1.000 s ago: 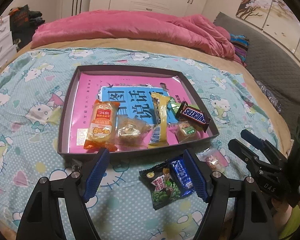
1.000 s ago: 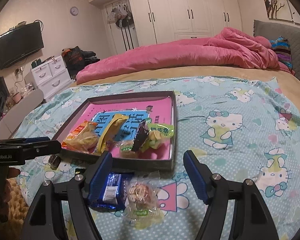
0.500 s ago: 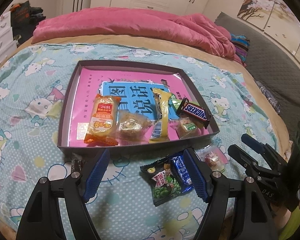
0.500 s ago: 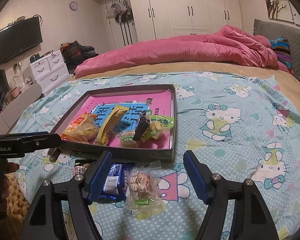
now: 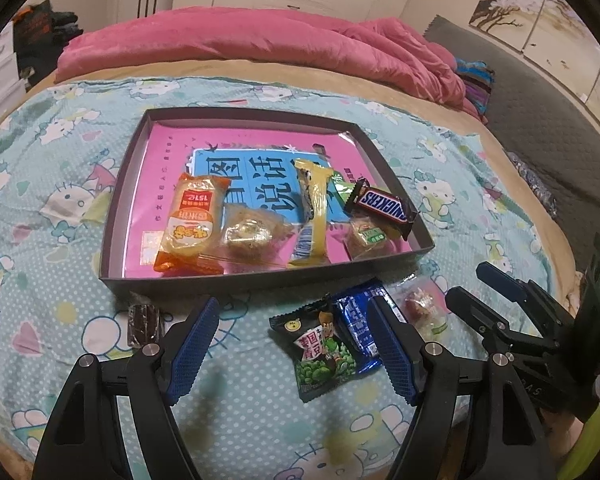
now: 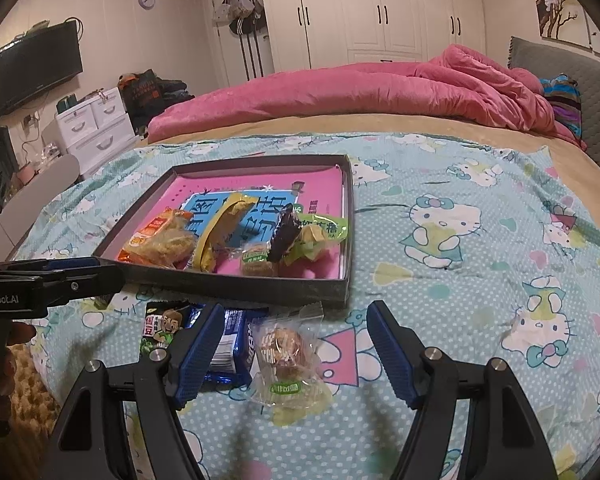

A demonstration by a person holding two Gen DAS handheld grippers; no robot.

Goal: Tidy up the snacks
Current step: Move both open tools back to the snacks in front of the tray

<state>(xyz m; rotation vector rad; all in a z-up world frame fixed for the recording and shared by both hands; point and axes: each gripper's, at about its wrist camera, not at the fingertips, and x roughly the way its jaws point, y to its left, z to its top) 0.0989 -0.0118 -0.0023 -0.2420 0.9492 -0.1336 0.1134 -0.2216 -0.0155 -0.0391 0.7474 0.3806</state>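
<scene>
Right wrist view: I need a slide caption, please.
Open right gripper hovers over a clear-wrapped pastry lying before the snack tray.

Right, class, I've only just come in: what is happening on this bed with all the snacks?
A person holds a gripper in each hand over a bedspread, sorting snacks into a shallow box. The Snickers bar and several other packets already lie inside. A green pea packet, a blue packet, a clear-wrapped pastry and a small dark candy still lie outside. The left gripper and right gripper are both open, holding nothing.

Snickers bar (image 5: 384, 209) in tray (image 5: 260, 278), pea packet (image 5: 324, 350) on bedspread (image 5: 60, 184) before it
</scene>
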